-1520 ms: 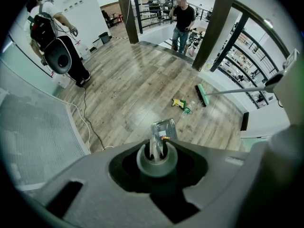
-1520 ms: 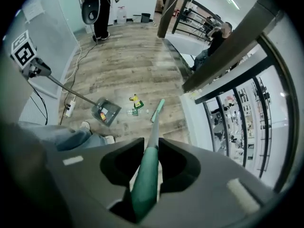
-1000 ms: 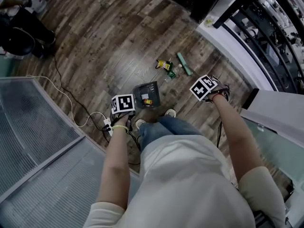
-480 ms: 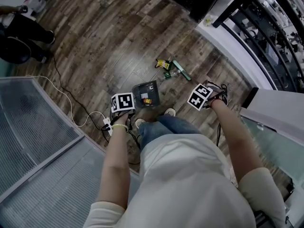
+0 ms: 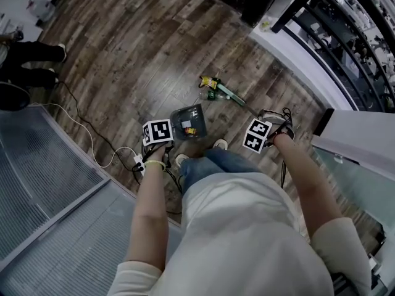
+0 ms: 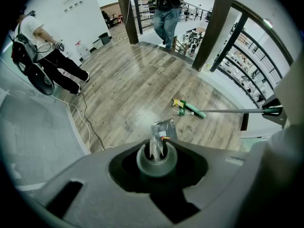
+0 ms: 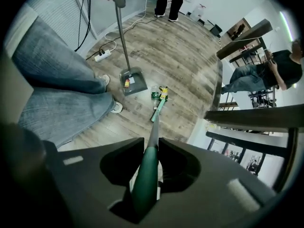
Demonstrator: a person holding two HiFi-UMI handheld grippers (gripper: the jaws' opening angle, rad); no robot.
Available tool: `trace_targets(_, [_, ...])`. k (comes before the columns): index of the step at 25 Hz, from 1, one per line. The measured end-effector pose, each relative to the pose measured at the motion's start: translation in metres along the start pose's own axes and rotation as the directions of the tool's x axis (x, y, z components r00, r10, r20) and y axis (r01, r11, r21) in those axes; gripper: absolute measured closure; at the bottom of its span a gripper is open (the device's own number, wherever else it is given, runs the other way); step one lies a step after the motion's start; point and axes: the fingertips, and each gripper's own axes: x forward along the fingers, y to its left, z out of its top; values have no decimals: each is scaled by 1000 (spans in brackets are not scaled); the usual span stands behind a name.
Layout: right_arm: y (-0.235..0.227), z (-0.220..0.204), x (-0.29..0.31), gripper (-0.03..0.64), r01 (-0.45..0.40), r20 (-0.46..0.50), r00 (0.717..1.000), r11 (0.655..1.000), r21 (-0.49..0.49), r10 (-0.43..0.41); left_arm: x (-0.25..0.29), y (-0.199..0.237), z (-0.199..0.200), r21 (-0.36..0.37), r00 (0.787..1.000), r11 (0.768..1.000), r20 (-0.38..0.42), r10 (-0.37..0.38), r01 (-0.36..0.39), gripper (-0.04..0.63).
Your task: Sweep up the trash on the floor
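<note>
**Left gripper (image 5: 157, 132) on the dustpan pole, right gripper (image 5: 257, 135) on the broom stick**

Both hand-held grippers, each with a black-and-white marker cube, are clenched on a tool. In the left gripper view, the left gripper (image 6: 156, 151) has its jaws pressed on the grey round pole (image 6: 156, 161) of the dustpan. In the right gripper view, the right gripper (image 7: 151, 148) has its jaws tight on the dark green grip of the long broom stick (image 7: 153, 127).

The brown wooden plank floor (image 5: 136, 54) fills most of the head view. The grey plastic dustpan (image 5: 188, 122) stands on it just in front of the person's white shoes (image 5: 220, 145), close beside the left gripper. The flat light green broom head (image 5: 233, 97) rests on the floor further out, ahead of the right gripper and between the two grippers.

The trash lies at the far end of the broom head, beyond the dustpan. It is a yellow wrapper (image 5: 212, 82) and a small clear bottle with a green label (image 5: 208, 95), close together. One small orange piece (image 5: 191, 131) already lies inside the dustpan.
</note>
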Motion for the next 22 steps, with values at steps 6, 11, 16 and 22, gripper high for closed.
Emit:
trace_targets(6, [21, -2, -3, 515, 3, 8, 1000, 997, -81, -2, 0, 0, 0, 1, 1000, 1000, 3, -2, 2, 499])
trace_targets(11, [40, -2, -5, 515, -5, 21, 1000, 995, -99, 7, 1, -2, 0, 1, 1000, 1000, 0, 0, 0, 499])
trace_targets(16, [54, -2, -10, 515, -21, 28, 999, 997, -80, 23, 0, -2, 0, 4, 1000, 1000, 1, 1, -1, 499])
trace_targets(22, [74, 3, -16, 515, -43, 50, 998, 996, -75, 46, 1, -1, -2, 6, 1000, 1000, 4, 0, 0, 500])
